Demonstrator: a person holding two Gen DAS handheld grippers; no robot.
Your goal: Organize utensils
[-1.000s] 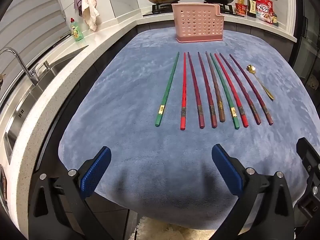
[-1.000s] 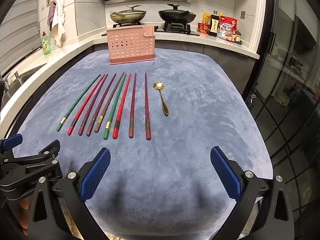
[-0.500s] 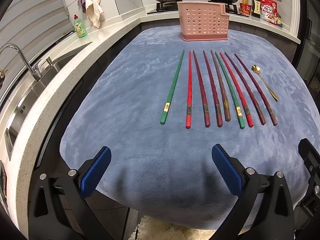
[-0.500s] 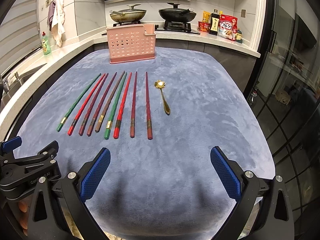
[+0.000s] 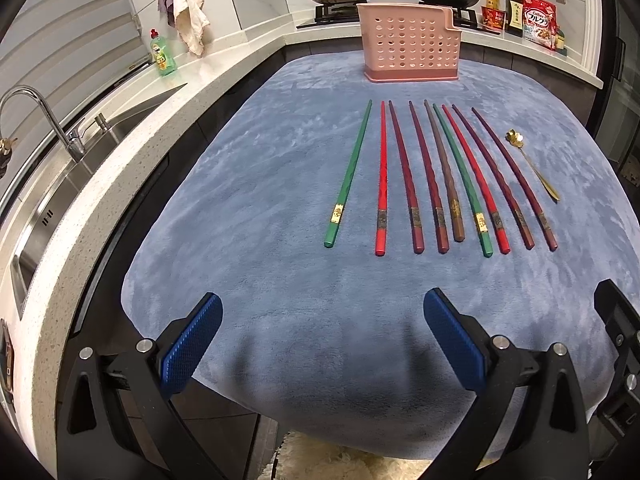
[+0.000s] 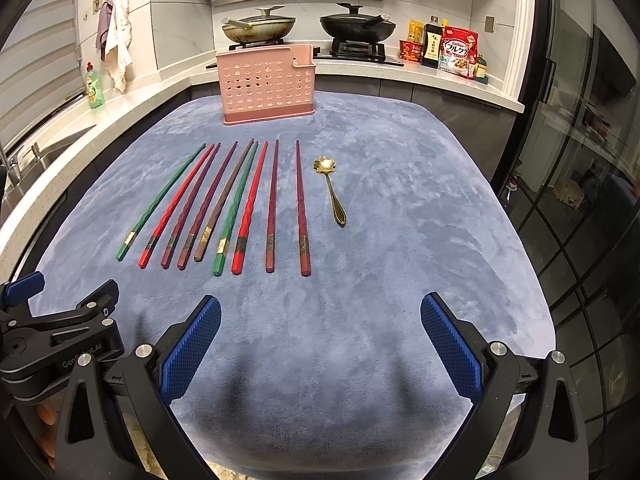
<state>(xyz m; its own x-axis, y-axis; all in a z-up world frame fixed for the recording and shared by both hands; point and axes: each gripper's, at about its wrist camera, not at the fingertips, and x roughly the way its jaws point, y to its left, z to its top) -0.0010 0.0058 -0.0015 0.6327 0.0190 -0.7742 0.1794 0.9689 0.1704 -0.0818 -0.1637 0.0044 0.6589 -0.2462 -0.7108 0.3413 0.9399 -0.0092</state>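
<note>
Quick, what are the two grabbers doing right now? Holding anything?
Left hand-held gripper: open, holding nothing.
Right hand-held gripper: open, holding nothing.

Bare desk (image 6: 400,280) lies ahead of the right hand-held gripper (image 6: 320,344); beyond stand the chopsticks (image 6: 240,208) (close-packed), then the pink basket (image 6: 267,84).

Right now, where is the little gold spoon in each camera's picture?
Left wrist view: gold spoon far right, beside the last dark chopstick.
Right wrist view: gold spoon near centre, right of the chopsticks.
Shared landmark: pink holder stands behind the row in both.
</note>
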